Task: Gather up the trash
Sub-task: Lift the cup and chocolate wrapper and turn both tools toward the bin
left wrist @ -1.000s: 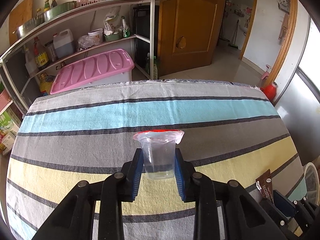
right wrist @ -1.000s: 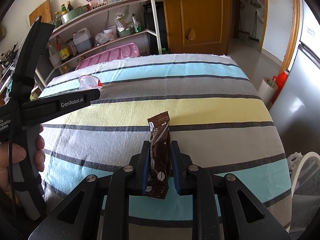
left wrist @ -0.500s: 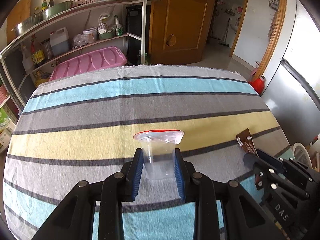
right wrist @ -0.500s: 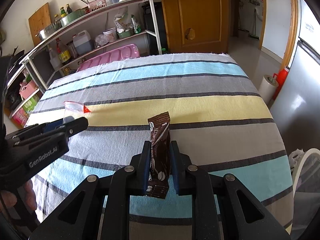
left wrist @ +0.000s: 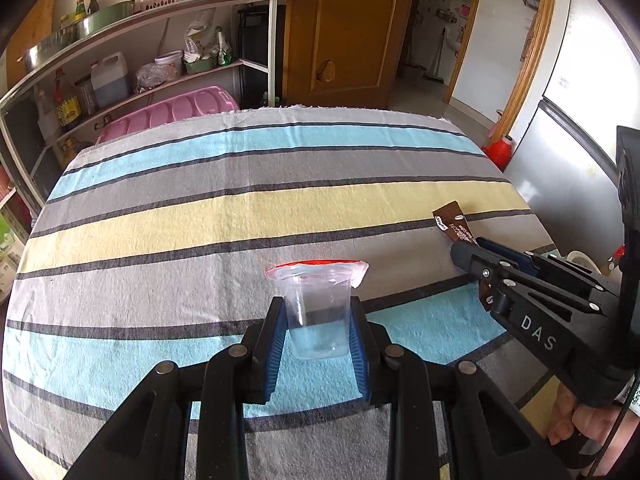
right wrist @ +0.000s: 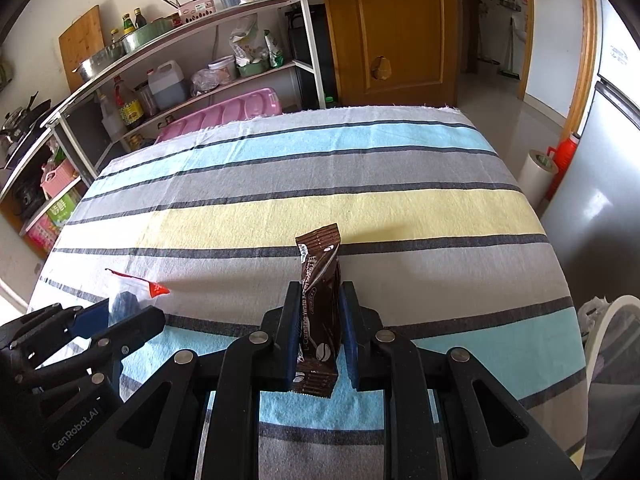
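Note:
My left gripper (left wrist: 317,312) is shut on a clear plastic cup (left wrist: 318,312) with a peeled red-and-white foil lid, held above the striped tablecloth (left wrist: 240,208). My right gripper (right wrist: 320,312) is shut on a brown coffee sachet (right wrist: 320,300), held upright above the cloth. In the left wrist view the right gripper (left wrist: 472,248) shows at the right with the sachet (left wrist: 452,222) sticking out. In the right wrist view the left gripper (right wrist: 116,312) shows at lower left with the cup (right wrist: 128,296) and its lid.
A white bin (right wrist: 616,344) with a plastic liner stands off the table's right edge. A shelf rack (left wrist: 140,60) with bottles and bowls and a pink tub lid (left wrist: 168,112) stand behind the table. A wooden door (left wrist: 352,32) and a red container (left wrist: 498,150) lie beyond.
My left gripper has drawn back toward the near edge and right with the cup, closer to the right gripper. My right gripper has held the sachet nearly still.

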Action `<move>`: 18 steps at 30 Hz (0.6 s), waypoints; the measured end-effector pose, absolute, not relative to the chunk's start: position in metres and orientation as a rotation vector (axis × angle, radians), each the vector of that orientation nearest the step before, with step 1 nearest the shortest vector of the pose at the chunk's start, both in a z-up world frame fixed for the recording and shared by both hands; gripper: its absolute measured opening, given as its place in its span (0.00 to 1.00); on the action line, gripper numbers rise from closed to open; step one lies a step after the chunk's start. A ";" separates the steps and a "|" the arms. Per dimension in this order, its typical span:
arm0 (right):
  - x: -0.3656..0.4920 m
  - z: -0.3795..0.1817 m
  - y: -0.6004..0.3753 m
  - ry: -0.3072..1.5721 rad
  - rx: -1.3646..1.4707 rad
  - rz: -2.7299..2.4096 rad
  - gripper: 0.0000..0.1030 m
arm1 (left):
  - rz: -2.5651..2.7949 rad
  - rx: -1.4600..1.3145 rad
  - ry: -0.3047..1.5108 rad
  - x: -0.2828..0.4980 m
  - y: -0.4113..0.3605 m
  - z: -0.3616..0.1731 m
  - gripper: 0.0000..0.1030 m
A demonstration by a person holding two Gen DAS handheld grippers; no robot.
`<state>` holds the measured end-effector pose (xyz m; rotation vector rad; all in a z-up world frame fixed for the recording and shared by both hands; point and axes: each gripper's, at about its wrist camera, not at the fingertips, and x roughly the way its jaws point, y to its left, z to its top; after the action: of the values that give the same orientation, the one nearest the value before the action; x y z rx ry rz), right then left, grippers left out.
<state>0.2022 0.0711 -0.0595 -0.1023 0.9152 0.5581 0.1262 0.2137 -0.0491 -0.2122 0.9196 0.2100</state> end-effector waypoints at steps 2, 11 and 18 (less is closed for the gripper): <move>0.202 -0.060 0.070 0.915 -0.101 0.559 0.19 | 0.210 -0.219 0.918 0.125 0.214 -0.049 0.29; 0.196 -0.057 0.069 0.905 -0.104 0.562 0.15 | 0.213 -0.229 0.916 0.121 0.214 -0.049 0.29; 0.186 -0.045 0.062 0.875 -0.090 0.571 0.09 | 0.205 -0.228 0.895 0.114 0.209 -0.038 0.29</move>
<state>0.1863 0.0625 -0.0449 -0.0900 0.8747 0.5709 0.1144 0.2090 -0.0379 -0.2284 0.8950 0.2051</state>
